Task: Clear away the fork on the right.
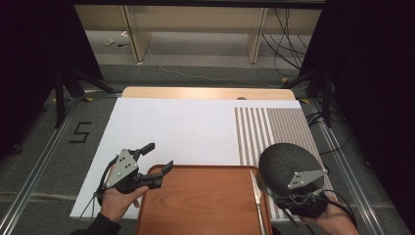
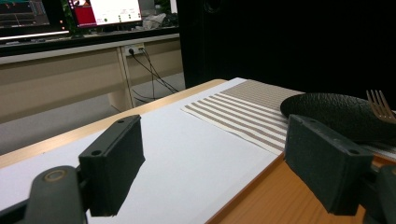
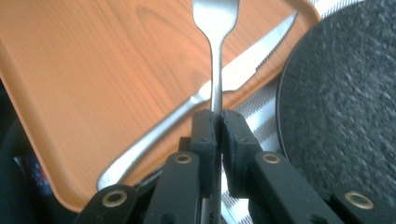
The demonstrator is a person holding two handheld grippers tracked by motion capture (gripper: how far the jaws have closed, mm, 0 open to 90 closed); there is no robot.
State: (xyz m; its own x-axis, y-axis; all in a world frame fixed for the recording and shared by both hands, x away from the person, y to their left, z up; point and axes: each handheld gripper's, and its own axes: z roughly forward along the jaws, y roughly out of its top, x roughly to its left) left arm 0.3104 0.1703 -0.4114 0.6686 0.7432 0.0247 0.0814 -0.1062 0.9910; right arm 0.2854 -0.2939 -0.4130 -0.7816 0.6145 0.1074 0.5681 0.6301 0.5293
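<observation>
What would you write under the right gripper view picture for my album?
Right gripper pinching a fork by its handle above a knife on the wooden tray.

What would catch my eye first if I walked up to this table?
Probably the fork pinched by its handle in the right gripper, held over the edge of the wooden tray where a knife lies. Beside it a dark, rough plate sits on the striped mat at the table's right. The left gripper stands open at the tray's left corner.
</observation>
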